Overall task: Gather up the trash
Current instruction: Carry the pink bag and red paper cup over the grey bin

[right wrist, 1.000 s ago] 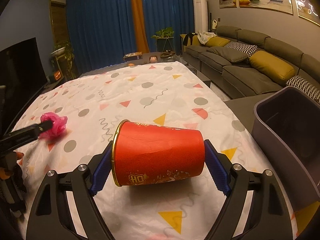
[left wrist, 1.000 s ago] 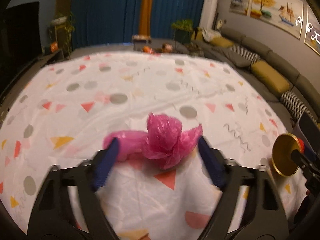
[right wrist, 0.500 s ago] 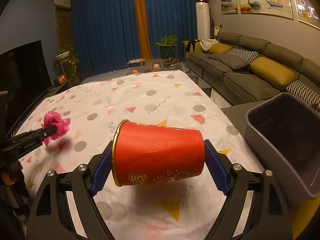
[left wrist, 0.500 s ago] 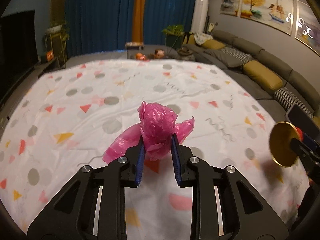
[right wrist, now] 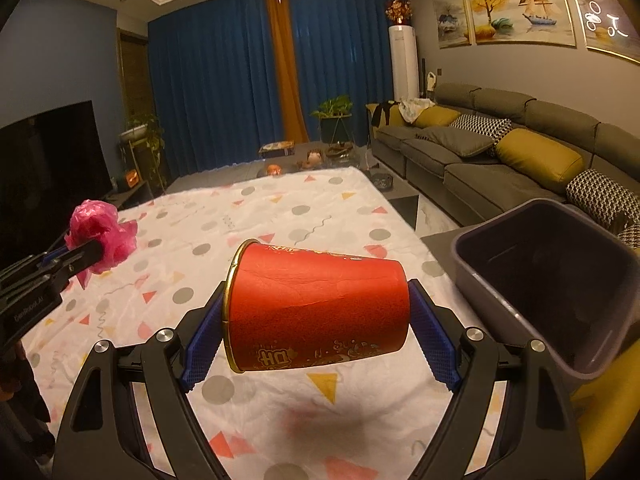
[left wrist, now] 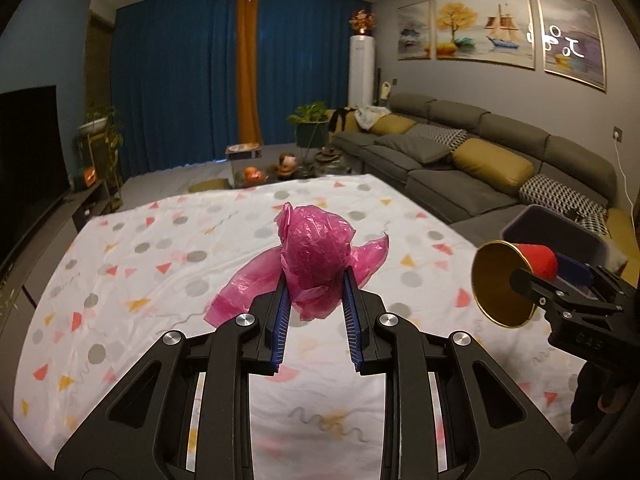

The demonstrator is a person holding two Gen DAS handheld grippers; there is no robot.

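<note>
Since a second ago: my left claw [left wrist: 314, 292] has closed from wide apart onto the pink plastic bag [left wrist: 316, 260] and lifted it off the tabletop [left wrist: 160, 248]; the red paper cup [right wrist: 316, 312] has also come up, with its shadow now loose on the cloth below it.
Left claw: clamped on the crumpled pink plastic bag, blue pads pinching its lower part, the loose tails hanging out to either side. From the right wrist view the bag [right wrist: 100, 236] is clear of the patterned cloth.
Right claw: the right claw [right wrist: 316, 320] is clamped across the cup, one pad at the rim end and one at the base end, so the cup lies sideways with its gold mouth towards the left claw.
Bin: the dark bin [right wrist: 560, 280] stands just off the tabletop's right edge, open and, as far as I can see, with nothing in it.
Done: both pieces of trash I can see are picked up; no other litter shows on the cloth.
Left to do: I judge carrying both over to the bin and dropping them in; neither is above it yet.
Pose: both claws point forward and somewhat downward over the tabletop, the right one nearer the bin, the left one well apart from it on the far side.
</note>
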